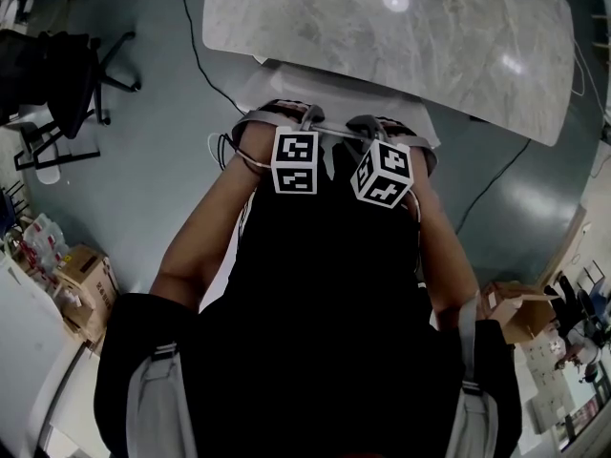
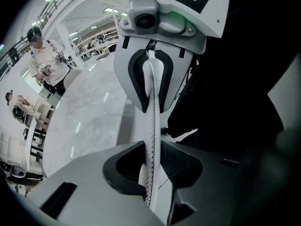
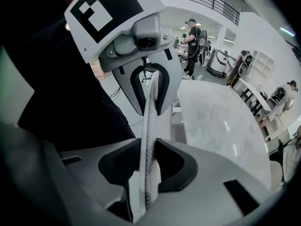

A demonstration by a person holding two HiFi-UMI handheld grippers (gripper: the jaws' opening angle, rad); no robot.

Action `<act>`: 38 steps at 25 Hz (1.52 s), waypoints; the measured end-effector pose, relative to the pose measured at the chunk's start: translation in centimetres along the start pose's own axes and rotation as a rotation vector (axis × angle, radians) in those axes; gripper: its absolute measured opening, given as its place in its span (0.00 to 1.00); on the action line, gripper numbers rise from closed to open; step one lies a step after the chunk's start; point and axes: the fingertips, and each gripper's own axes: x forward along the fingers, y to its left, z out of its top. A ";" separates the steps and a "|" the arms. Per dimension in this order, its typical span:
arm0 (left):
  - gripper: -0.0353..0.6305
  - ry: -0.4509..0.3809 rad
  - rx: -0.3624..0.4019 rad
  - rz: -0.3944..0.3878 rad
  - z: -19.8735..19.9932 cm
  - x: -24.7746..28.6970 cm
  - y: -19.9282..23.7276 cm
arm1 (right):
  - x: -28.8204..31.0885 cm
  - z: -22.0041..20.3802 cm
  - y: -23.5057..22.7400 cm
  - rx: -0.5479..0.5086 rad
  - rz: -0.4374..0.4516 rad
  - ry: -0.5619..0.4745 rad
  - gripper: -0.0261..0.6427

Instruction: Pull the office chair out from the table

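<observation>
- White perforated backrest rim (image 2: 150, 121) of the office chair (image 1: 329, 86) sits pinched in the left gripper (image 2: 151, 166), with both pads pressing on it.
- Just beside it, the right gripper (image 3: 149, 168) clamps the same rim.
- The chair stands against the near edge of the grey marble table (image 1: 401, 46).

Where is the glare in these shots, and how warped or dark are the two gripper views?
Head view: round bright glare spots on the marble table. Left gripper view: fisheye curves the room, corners black, right side in deep shadow, chair back sharp. Right gripper view: same fisheye rim, light streaks on the table, left side dark.
</observation>
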 end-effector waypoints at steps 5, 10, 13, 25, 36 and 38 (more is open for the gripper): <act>0.22 -0.008 0.016 -0.016 -0.3 -0.1 -1.4 | 0.2 0.3 1.4 0.022 -0.002 0.010 0.20; 0.21 -0.024 0.020 -0.028 0.1 -0.3 -1.9 | -0.2 0.1 1.7 0.043 -0.061 0.013 0.20; 0.21 -0.035 0.020 -0.029 0.7 -0.2 -2.4 | -0.5 -0.5 2.0 0.044 -0.079 0.021 0.20; 0.21 -0.022 0.005 -0.006 1.3 -0.2 -2.8 | -1.2 -0.9 2.3 0.059 -0.101 -0.006 0.19; 0.21 -0.002 0.008 0.015 1.6 -0.2 -3.8 | -1.3 -1.3 3.3 0.043 -0.090 0.002 0.19; 0.21 -0.006 0.003 0.013 1.6 -0.3 -4.0 | -1.3 -1.3 3.5 0.038 -0.094 0.002 0.19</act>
